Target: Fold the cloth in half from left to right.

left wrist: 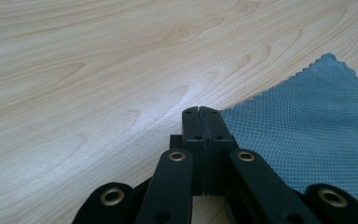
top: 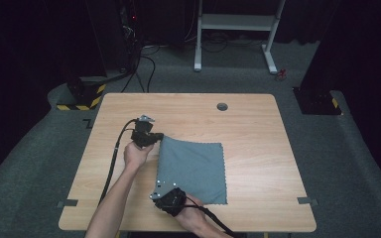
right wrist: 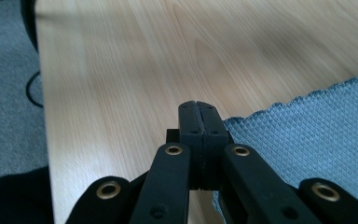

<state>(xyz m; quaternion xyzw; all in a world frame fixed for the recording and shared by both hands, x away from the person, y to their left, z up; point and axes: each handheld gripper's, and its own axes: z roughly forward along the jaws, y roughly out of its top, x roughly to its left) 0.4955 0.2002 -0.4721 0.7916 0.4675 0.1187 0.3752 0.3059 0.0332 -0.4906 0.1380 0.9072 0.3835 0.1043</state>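
A grey-blue cloth (top: 193,168) with zigzag edges lies spread on the wooden table (top: 258,129). My left gripper (top: 156,138) is at the cloth's far left corner, jaws pressed together on that corner, which looks slightly lifted. In the left gripper view the shut gripper (left wrist: 199,112) meets the cloth (left wrist: 307,121) at its edge. My right gripper (top: 156,193) is at the near left corner, close to the table's front edge. In the right gripper view the gripper (right wrist: 198,106) is shut, with the cloth (right wrist: 317,130) running off from the tips to the right.
A small round hole (top: 222,106) sits near the table's far edge. Grey tape marks (top: 67,203) (top: 305,201) lie at the front corners. Cables trail from both grippers. A white frame (top: 235,34) and a yellow-black striped base (top: 82,96) stand on the carpet beyond.
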